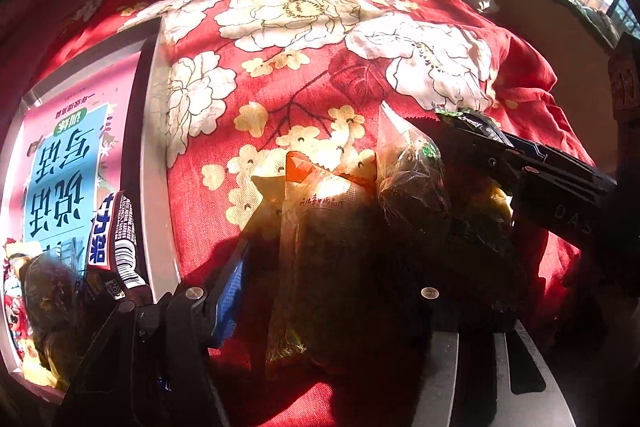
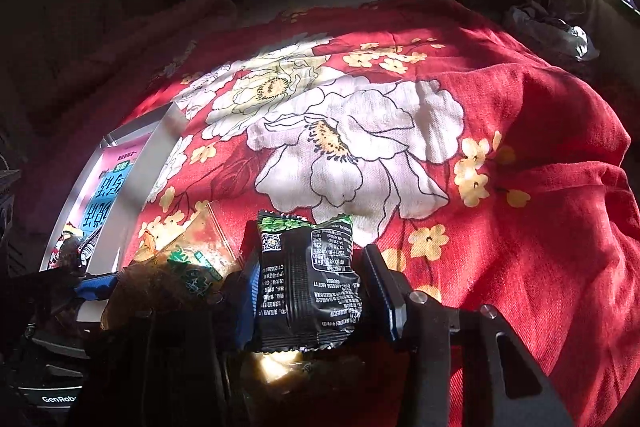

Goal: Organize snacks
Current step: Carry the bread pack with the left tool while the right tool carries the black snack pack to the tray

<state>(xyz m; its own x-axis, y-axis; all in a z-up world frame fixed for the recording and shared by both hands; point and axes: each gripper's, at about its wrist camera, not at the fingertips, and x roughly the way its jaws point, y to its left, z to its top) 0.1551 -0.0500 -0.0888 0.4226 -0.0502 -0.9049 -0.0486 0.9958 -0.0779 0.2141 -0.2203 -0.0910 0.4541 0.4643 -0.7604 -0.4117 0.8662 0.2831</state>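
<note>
1. We see our right gripper [image 2: 308, 291] closed partway on a small black foil snack packet with a green top edge [image 2: 308, 279]. Its blue-padded fingers [image 2: 246, 301] press the packet's two sides, and the packet stands upright between them.
2. Our left gripper [image 1: 320, 291] stands wide apart. A long clear orange-topped snack bag [image 1: 316, 247] lies between its fingers on the cloth. We cannot tell whether either pad touches it.
3. A clear snack bag with green print [image 1: 412, 171] lies just to the right of the orange-topped one, close under the right gripper's tip.
4. Everything rests on a red cloth printed with large white flowers [image 1: 320, 39], partly sunlit.
5. At the left sits a shallow silvery tray [image 1: 158, 155] lined with a pink and blue printed sheet. Inside, near its close end, lies a dark barcode-marked wrapper [image 1: 120, 247] among other packets.
</note>
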